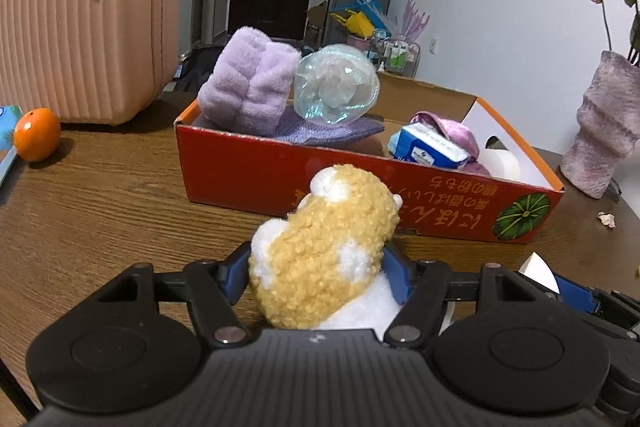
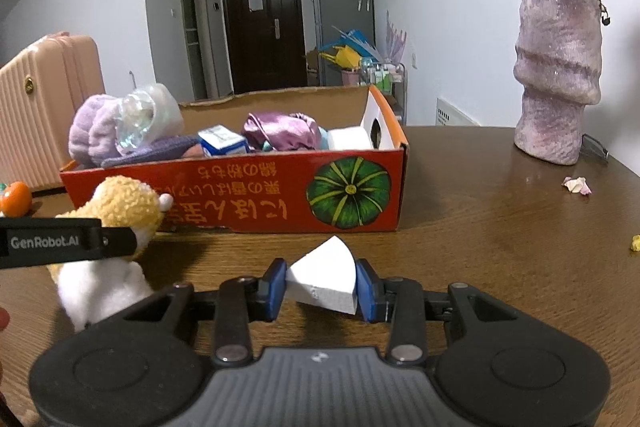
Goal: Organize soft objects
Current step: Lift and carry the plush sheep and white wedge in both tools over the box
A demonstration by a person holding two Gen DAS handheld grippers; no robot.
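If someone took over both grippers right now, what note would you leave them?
Left gripper: shut on the plush toy, held just short of the red box.
Right gripper: shut on a white sponge wedge above the table.
Done: purple fluffy cloth, tissue pack and other soft things already sit in the box.
Left: put the toy and the wedge in the box.

one red cardboard box (image 2: 256,195); one yellow-and-white plush toy (image 1: 324,251); one white foam wedge (image 2: 324,277); one orange (image 1: 37,134); one pink suitcase (image 1: 84,27); one purple vase (image 2: 556,75); one blue-and-white carton (image 2: 222,141); one lilac fluffy bundle (image 1: 250,83).
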